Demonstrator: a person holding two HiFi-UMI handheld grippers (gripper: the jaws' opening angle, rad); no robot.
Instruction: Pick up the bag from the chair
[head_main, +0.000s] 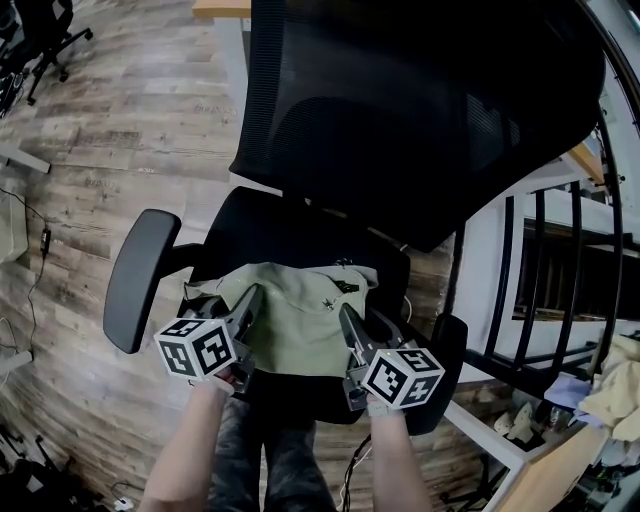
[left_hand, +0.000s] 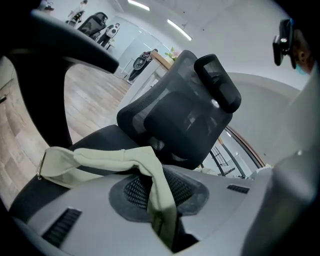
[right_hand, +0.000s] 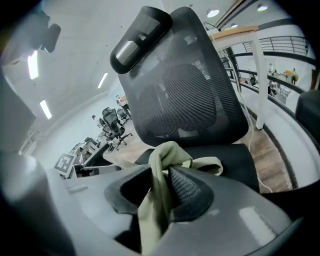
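Note:
A pale green cloth bag (head_main: 300, 315) lies on the seat of a black office chair (head_main: 300, 230). My left gripper (head_main: 250, 300) is shut on the bag's left edge; in the left gripper view the green fabric (left_hand: 160, 192) is pinched between the dark pads. On the bag's right edge my right gripper (head_main: 347, 318) is shut too, with a fold of fabric (right_hand: 157, 200) squeezed between its pads. The bag (right_hand: 172, 155) bunches up just beyond those jaws. Both marker cubes sit close to me, above the seat's front edge.
The chair's mesh backrest (head_main: 400, 110) rises right behind the bag. Armrests (head_main: 135, 280) flank the seat on both sides. A black railing (head_main: 540, 270) and a white desk stand to the right. Wooden floor lies on the left, with another chair (head_main: 45, 40) far off.

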